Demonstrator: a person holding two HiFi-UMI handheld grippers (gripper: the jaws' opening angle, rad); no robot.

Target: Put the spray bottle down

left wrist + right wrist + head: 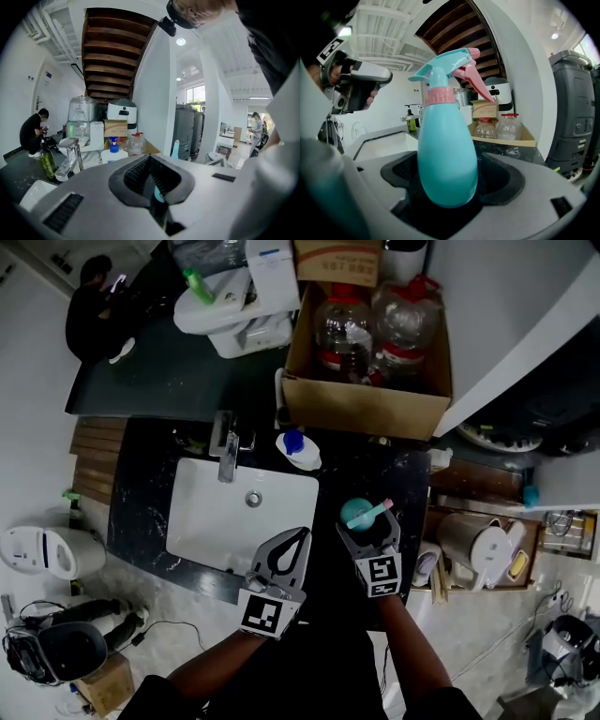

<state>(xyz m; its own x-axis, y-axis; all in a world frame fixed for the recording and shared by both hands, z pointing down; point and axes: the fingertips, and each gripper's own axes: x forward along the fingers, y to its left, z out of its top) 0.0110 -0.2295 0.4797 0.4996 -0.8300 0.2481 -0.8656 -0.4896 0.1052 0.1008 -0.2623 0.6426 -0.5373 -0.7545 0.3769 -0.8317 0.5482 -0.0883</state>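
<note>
A teal spray bottle with a pink trigger stands upright between the jaws of my right gripper, which is shut on its rounded body. It is over the black counter just right of the sink; whether its base touches the counter is hidden. In the right gripper view the bottle fills the middle, gripped low by my right gripper. My left gripper hovers at the sink's front right corner, left of the bottle. Its jaws meet at the tips with nothing between them, as the left gripper view shows.
A white sink basin with a chrome faucet lies to the left. A white soap pump bottle stands behind the sink. A cardboard box of clear jugs sits at the back. A kettle is lower right. A person crouches far left.
</note>
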